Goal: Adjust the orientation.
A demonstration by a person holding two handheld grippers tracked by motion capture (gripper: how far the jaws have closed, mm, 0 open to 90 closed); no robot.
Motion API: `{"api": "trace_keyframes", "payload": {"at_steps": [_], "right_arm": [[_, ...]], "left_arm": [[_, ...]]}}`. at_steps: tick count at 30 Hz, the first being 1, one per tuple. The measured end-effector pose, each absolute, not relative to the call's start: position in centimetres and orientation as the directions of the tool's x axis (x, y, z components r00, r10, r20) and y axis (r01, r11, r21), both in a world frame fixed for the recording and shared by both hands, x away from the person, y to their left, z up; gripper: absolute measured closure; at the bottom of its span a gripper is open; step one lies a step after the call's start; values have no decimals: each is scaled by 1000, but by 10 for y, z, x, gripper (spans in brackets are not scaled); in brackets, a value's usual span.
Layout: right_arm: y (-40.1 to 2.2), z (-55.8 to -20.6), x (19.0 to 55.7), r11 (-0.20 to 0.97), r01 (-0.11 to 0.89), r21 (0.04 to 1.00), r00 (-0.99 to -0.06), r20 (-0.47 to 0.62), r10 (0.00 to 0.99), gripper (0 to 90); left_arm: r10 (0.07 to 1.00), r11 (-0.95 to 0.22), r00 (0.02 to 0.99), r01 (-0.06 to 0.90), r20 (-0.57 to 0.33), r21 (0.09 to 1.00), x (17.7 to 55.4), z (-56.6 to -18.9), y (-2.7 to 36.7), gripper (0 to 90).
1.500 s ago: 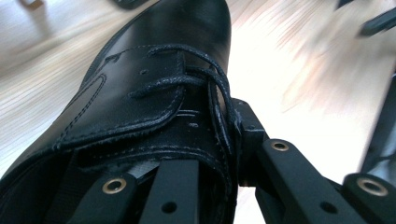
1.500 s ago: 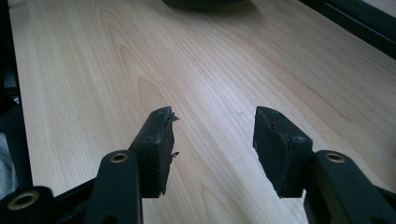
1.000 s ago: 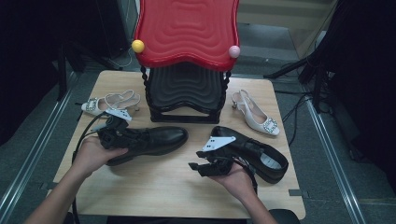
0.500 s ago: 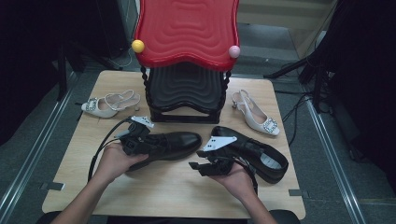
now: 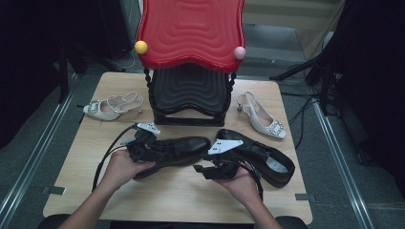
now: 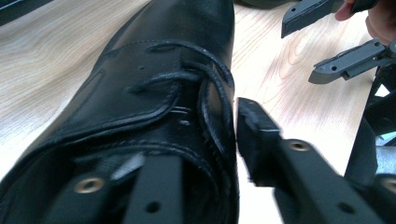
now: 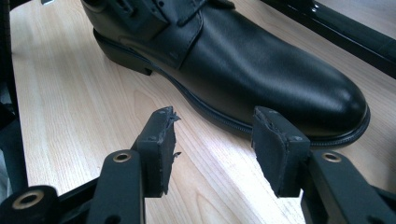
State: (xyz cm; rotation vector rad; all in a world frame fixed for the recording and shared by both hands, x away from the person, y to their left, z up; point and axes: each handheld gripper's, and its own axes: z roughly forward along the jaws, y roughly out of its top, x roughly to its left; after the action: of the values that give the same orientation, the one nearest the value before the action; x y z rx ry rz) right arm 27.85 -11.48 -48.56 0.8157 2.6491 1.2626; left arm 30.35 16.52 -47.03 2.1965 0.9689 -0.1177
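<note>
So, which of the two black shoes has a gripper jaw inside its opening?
The left black shoe, in front of the rack: the left gripper straddles its collar. The right black shoe has none.

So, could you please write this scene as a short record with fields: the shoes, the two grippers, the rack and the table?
left shoe: black leather lace-up shoe, on the table, toe toward the right gripper
right shoe: second black leather shoe, lying on the table by the right hand
left gripper: jaws have just been opening; one jaw inside the shoe opening, the other outside its side, pads not pressing
right gripper: open, nothing between the jaws, beside the left shoe's toe
pale shoes: white heeled sandal; white heeled pump
rack: red and black shelf rack
table: light wooden table
</note>
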Motion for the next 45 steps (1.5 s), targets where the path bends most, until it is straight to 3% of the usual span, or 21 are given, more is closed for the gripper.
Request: {"api": "trace_keyframes", "payload": {"at_steps": [9, 19, 25, 31, 35, 45], "right_arm": [[-113, -486, 278, 506, 444, 739, -841, 150, 519, 528], [-108, -484, 275, 498, 461, 734, -834, 168, 525, 596], [-103, -483, 273, 489, 470, 735, -831, 181, 526, 647], [-96, -485, 272, 475, 484, 735, -818, 187, 544, 793], [-86, -490, 273, 480, 482, 733, -818, 180, 547, 898], [-70, -498, 275, 490, 482, 726, -812, 161, 561, 900]], "left_arm": [[584, -477, 726, 668, -362, 571, 302, -454, 190, 513], [583, -457, 725, 665, -366, 590, 303, -434, 221, 514], [591, -434, 722, 661, -360, 613, 307, -426, 244, 711], [616, -441, 718, 656, -325, 613, 322, -432, 258, 863], [619, -463, 719, 660, -317, 592, 332, -446, 260, 891], [614, -488, 727, 655, -307, 576, 341, -477, 258, 900]]}}
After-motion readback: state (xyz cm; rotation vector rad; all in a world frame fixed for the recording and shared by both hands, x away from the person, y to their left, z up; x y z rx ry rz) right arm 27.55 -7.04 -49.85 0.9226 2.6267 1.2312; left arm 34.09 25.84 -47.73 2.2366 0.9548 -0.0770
